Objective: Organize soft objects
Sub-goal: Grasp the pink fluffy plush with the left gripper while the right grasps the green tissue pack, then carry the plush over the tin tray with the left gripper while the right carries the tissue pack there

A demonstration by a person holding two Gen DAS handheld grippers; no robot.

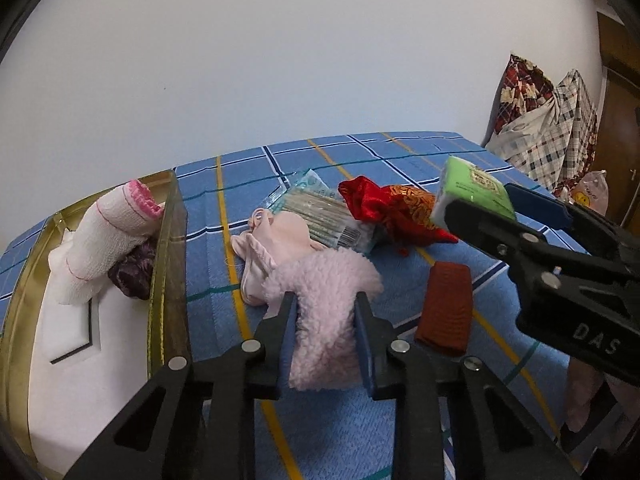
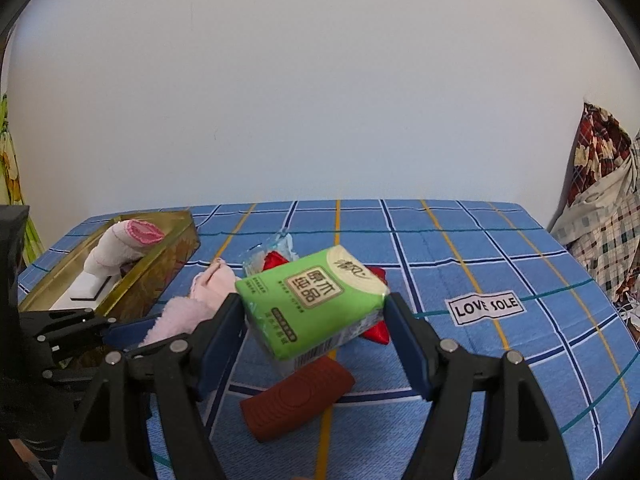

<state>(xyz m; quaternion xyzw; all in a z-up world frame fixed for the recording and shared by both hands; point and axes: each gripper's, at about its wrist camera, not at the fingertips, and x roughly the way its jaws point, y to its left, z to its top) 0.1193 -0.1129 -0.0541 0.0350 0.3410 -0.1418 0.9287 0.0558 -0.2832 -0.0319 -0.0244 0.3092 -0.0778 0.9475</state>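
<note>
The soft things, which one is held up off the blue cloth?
The green tissue pack, clamped in the right gripper; the rest lie on the cloth or in the box.

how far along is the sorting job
Done: a white roll and a dark purple piece lie in the gold box. In hand: the left gripper pinches the pink fluffy item; the right gripper holds the green tissue pack aloft. Left on the cloth: red pouch, brown piece, swab packet, pale pink cloth.
</note>
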